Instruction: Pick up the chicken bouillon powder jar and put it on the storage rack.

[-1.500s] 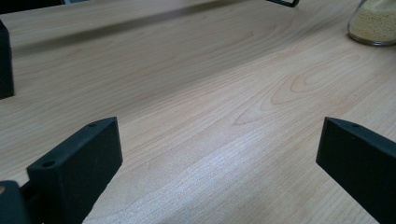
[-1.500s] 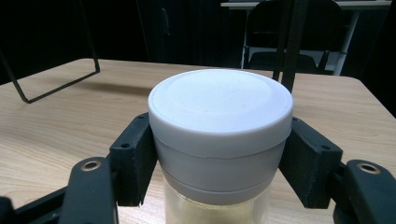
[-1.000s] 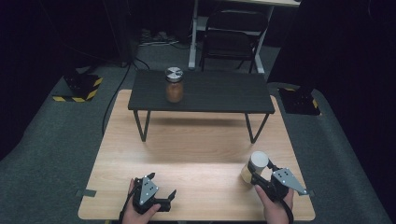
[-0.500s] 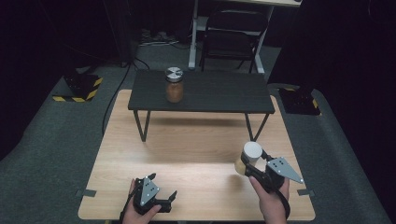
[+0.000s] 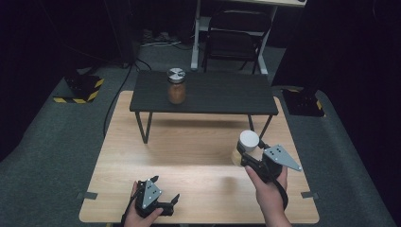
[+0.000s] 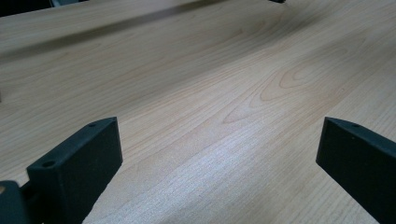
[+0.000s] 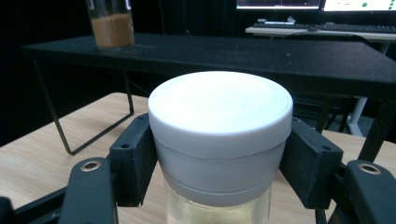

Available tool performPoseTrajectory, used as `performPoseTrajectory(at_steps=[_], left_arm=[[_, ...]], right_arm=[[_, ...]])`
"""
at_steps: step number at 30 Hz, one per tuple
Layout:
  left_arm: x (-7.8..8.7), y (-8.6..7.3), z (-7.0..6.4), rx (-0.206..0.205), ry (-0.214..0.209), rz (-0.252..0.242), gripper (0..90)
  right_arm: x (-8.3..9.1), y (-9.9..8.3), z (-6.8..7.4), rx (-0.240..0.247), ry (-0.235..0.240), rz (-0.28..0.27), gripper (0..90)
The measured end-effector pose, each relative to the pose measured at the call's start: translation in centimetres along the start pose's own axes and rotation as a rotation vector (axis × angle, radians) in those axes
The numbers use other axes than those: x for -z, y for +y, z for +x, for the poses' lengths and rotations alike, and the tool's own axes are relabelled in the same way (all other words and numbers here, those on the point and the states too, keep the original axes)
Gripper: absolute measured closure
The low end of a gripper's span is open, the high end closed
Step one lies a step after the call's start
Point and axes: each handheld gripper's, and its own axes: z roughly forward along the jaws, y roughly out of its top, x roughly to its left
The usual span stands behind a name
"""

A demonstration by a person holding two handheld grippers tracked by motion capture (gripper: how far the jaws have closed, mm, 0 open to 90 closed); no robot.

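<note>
**Jar picked up, not put down yet**

My right gripper (image 5: 247, 152) is clamped on the white lid of a jar (image 7: 219, 135). I think the jar is lifted a little off the wooden table (image 5: 189, 156), near its right side. So the grabbing part looks done to me. What is left is to carry it and set it down. My guess is it goes on the black shelf (image 5: 213, 94), where a brown jar (image 5: 176, 87) with a silver lid already stands. My left gripper (image 5: 163, 198) rests low at the near edge, jaws wide apart, holding nothing.
</note>
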Motion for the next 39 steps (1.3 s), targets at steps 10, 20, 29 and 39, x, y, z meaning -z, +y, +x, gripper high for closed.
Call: performPoseTrajectory(at_steps=[10, 20, 29, 39], left_arm=[[0.0, 0.1, 0.0, -0.006, -0.005, 0.003, 0.6], [0.0, 0.1, 0.0, -0.009, -0.010, 0.002, 0.6], [-0.1, 0.1, -0.1, -0.019, -0.020, 0.002, 0.6], [0.0, 0.0, 0.0, -0.011, -0.025, -0.003, 0.6]], right_arm=[[-0.4, 2.6, 0.3, 0.020, 0.004, -0.025, 34.1], [-1.2, 5.2, 0.5, 0.035, 0.008, -0.046, 34.1], [-2.1, 8.1, 0.4, 0.025, 0.011, -0.063, 34.2], [-3.8, 10.7, 0.3, 0.029, -0.007, -0.065, 34.2]])
